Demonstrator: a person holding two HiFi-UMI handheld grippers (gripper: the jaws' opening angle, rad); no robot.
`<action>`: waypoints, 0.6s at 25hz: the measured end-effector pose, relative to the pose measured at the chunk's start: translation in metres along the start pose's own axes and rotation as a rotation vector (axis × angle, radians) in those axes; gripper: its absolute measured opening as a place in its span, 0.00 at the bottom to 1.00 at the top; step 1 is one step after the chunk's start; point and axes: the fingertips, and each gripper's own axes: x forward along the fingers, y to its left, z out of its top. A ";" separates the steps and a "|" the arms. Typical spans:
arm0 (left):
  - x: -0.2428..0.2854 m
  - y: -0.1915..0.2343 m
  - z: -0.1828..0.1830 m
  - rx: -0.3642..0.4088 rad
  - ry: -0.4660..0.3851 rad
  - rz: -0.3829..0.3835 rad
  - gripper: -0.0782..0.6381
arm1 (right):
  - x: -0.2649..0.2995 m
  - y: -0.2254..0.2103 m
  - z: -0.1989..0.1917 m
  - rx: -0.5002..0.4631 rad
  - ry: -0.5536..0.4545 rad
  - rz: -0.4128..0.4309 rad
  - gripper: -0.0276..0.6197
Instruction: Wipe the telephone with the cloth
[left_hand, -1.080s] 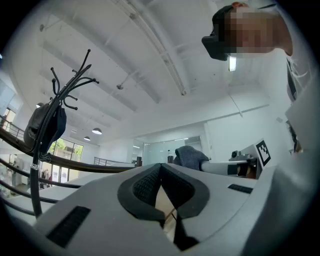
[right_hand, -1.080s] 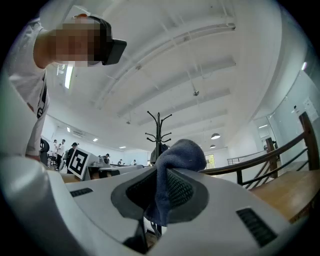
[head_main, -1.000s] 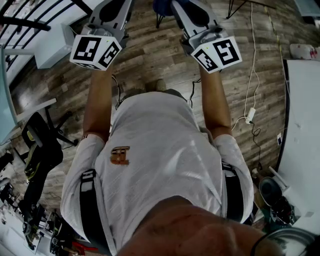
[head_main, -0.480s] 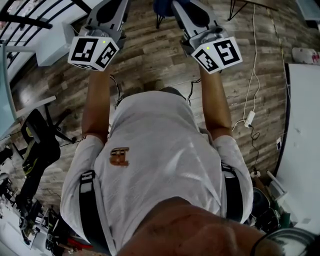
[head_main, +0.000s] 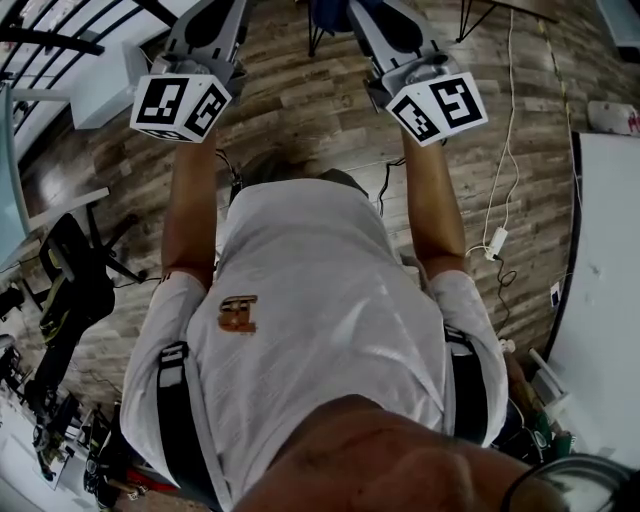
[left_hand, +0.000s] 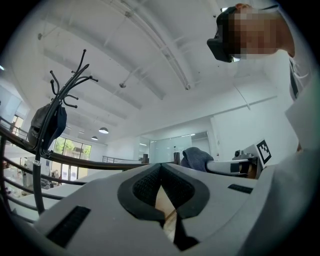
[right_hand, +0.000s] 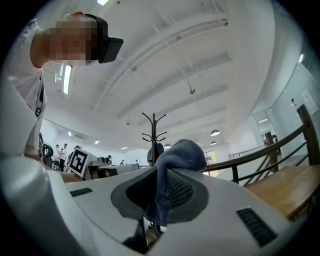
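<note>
Right gripper view gives the clearest look at the cloth (right_hand: 172, 165). It is a dark blue rag, pinched between the 2 ribbed pads of the right gripper (right_hand: 159, 187). A rounded bunch bulges above the jaws and a short tail hangs down below them. The jaws are closed on it near their tips, probably so that a soft wad sticks out ahead to serve as the wiping face.

No telephone shows in any of the 3 views, so wiping has not begun. Judging from this, the cloth is only being carried.

Left gripper view shows the left gripper (left_hand: 161, 192) closed with nothing in it. Its pads meet at the tip, and only a narrow wedge of wooden floor shows behind them. It may be kept free to steady the phone later.

Head view shows both grippers held out side by side ahead of the person's white shirt (head_main: 320, 300), above the plank floor (head_main: 300, 110). The right one's marker cube (head_main: 437, 105) faces the camera.

A white table (head_main: 610, 250) lies at the right edge, with a cable (head_main: 500, 200) trailing across the floor near it. A coat stand (right_hand: 153, 130) rises behind the cloth.
</note>
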 end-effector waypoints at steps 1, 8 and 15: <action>0.004 0.000 -0.002 -0.002 0.002 0.001 0.13 | -0.001 -0.005 -0.001 0.002 0.003 -0.002 0.14; 0.035 0.012 -0.013 -0.006 -0.004 0.000 0.13 | 0.007 -0.036 -0.006 -0.003 0.008 -0.013 0.14; 0.079 0.047 -0.025 -0.015 -0.016 0.001 0.13 | 0.038 -0.079 -0.012 -0.020 0.017 -0.036 0.14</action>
